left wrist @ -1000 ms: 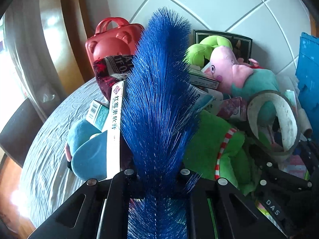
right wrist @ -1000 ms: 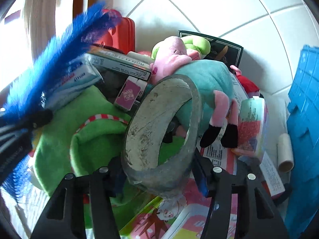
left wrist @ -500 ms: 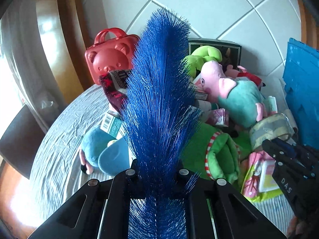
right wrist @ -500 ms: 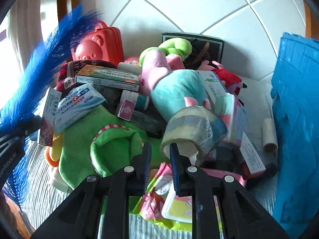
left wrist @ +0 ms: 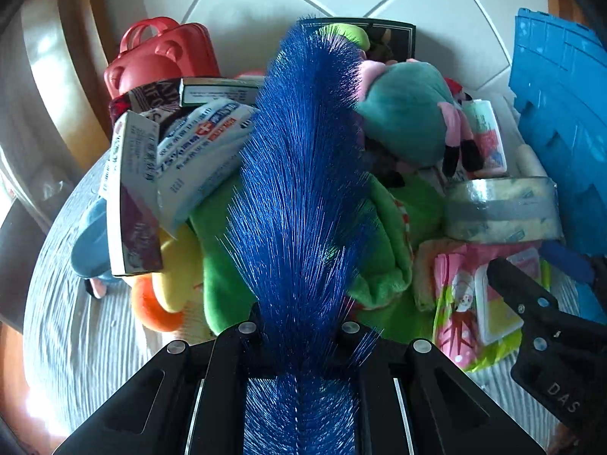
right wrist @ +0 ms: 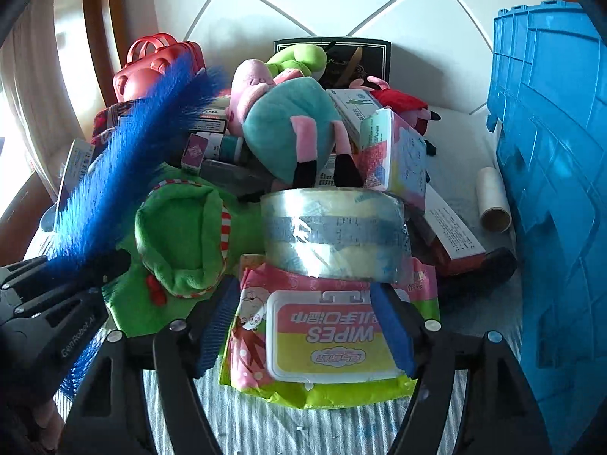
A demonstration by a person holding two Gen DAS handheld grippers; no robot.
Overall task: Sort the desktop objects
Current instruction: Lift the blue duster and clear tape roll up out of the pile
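My left gripper (left wrist: 297, 328) is shut on a blue bristle brush (left wrist: 299, 174), which sticks up over the heap of toys and boxes; the brush (right wrist: 125, 167) also shows at the left of the right wrist view. A roll of clear tape (right wrist: 335, 235) lies flat on a pack of wipes (right wrist: 334, 341) and the heap. My right gripper (right wrist: 303, 292) is just behind the roll. Its jaws are opening, they straddle the wipes pack, and the pads touch nothing. In the left wrist view the tape roll (left wrist: 500, 208) rests beyond the right gripper (left wrist: 535, 261).
A blue crate (right wrist: 561, 189) walls off the right side. The heap holds a green plush (right wrist: 182, 239), a pig plush in teal (right wrist: 288, 129), a red bear case (right wrist: 151, 64), medicine boxes (left wrist: 197, 159) and a cardboard tube (right wrist: 493, 201). Striped tablecloth (right wrist: 265, 424) shows in front.
The right gripper let go of the tape roll, which went from upright between the jaws to flat on the heap; the jaws shut, then spread. The left gripper carried the brush closer over the heap.
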